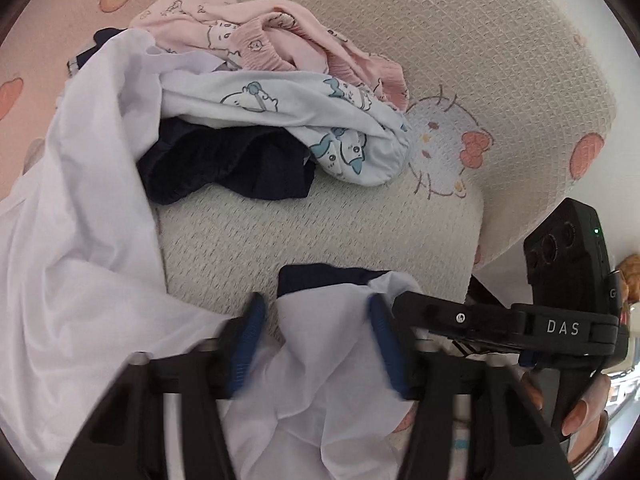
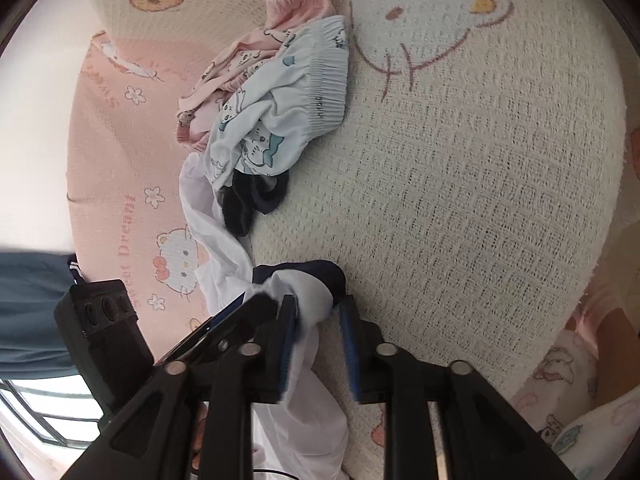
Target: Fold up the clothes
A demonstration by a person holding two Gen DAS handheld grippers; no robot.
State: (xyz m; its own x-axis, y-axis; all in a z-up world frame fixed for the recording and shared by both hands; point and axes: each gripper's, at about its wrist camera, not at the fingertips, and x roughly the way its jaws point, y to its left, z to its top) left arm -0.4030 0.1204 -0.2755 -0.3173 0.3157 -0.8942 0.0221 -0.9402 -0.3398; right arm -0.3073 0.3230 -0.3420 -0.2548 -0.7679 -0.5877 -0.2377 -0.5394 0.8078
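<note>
A white shirt point(image 1: 84, 240) with a navy trim point(image 1: 320, 276) drapes from the clothes pile to both grippers. In the left wrist view my left gripper point(image 1: 316, 312) stands open, with a bunch of the white cloth lying between its blue pads point(image 1: 250, 336). My right gripper point(image 1: 460, 320) comes in from the right beside it. In the right wrist view my right gripper point(image 2: 318, 320) has the white cloth point(image 2: 308, 292) and its navy trim point(image 2: 304, 270) between its pads, with a gap on the right side. The left gripper point(image 2: 224, 320) crosses in front at the left.
A pile lies on the cream Hello Kitty blanket point(image 1: 460, 80): a pink printed garment point(image 1: 248, 36), a light blue printed garment point(image 1: 288, 108), and a dark navy one point(image 1: 228, 164). The blanket's pink part point(image 2: 120, 152) is on the left. A window point(image 2: 48, 412) shows at lower left.
</note>
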